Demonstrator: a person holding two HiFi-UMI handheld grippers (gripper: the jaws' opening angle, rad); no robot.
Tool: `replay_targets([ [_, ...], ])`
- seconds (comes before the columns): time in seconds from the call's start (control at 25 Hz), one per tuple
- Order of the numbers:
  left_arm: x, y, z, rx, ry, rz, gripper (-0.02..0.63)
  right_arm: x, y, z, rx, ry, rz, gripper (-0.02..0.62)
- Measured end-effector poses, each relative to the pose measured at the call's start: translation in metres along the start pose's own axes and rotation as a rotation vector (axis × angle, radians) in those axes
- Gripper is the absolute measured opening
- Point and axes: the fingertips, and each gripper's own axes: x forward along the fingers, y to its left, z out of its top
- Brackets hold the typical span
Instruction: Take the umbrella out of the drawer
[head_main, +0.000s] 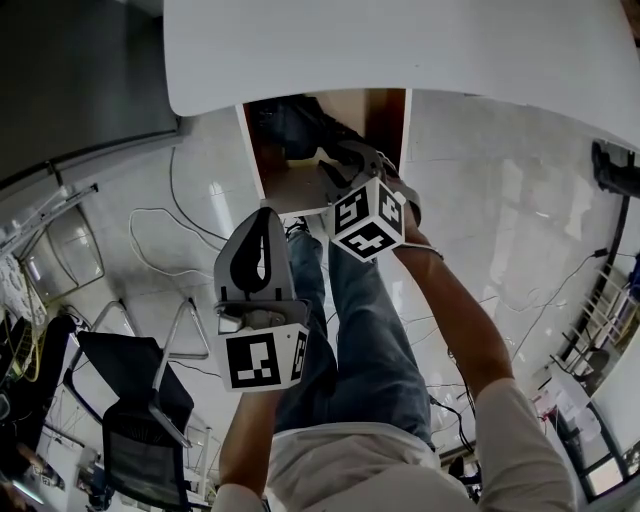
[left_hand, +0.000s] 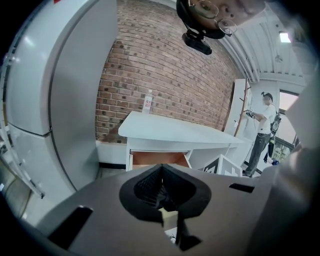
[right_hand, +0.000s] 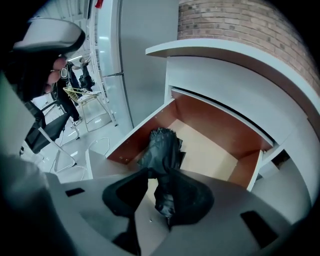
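**Head view.** Nearest the lens was the left gripper (head_main: 264, 215), a grey moulded shell with a black-and-white marker cube (head_main: 262, 358), held short of the drawer (head_main: 252, 150) with its tongs pressed together and empty. The right gripper (head_main: 350, 162) hung over the drawer's front edge. The drawer itself was an open box of reddish-brown board with a pale floor, pulled out from under a smooth white table (head_main: 400, 50). A dark shape at the drawer's back was most likely the umbrella (head_main: 292, 128).

**Left gripper view.** The ribbed black pads met at their tips with nothing between them. The drawer lay ahead and below, with a brick wall (left_hand: 165, 75) behind it.

**Right gripper view.** The tongs stood spread to either side of the umbrella's near end. Pale drawer floor showed between the left pad and the cloth, so there was no pinch yet. The umbrella was folded, made of black crumpled fabric, soft and bunched, and lay lengthwise inside the drawer.

**Step in hand, as judged:** the reach for the grasp — the umbrella had not yet been lifted. The next move called for closing firmly on the bundle's stiff core, since loose cloth alone could slip, and then lifting it clear over the drawer's front wall.
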Motion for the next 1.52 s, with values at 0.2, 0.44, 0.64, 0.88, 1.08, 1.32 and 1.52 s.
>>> replay_targets([
  [0.2,0.006,0.005,-0.01,-0.022,0.035,0.006,0.017,0.011,-0.002,-0.005,-0.014,0.019,-0.003,0.147],
  [0.44,0.007,0.006,-0.013,-0.027,0.038,0.012,0.017,0.028,-0.006,-0.013,-0.043,0.049,-0.007,0.16],
  [0.64,0.005,0.006,-0.013,-0.033,0.036,0.011,0.017,0.04,-0.009,-0.022,-0.048,0.082,-0.015,0.172],
  [0.88,0.008,0.007,-0.015,-0.044,0.036,0.012,0.017,0.056,-0.013,-0.028,-0.086,0.118,-0.019,0.195],
  [1.08,0.01,0.007,-0.013,-0.048,0.031,0.011,0.017,0.067,-0.017,-0.036,-0.124,0.15,-0.013,0.225],
  [1.32,0.013,0.012,-0.015,-0.058,0.026,0.016,0.017,0.081,-0.018,-0.037,-0.149,0.174,0.0,0.259],
  [1.52,0.015,0.011,-0.017,-0.066,0.027,0.016,0.017,0.087,-0.017,-0.038,-0.166,0.183,0.0,0.272],
])
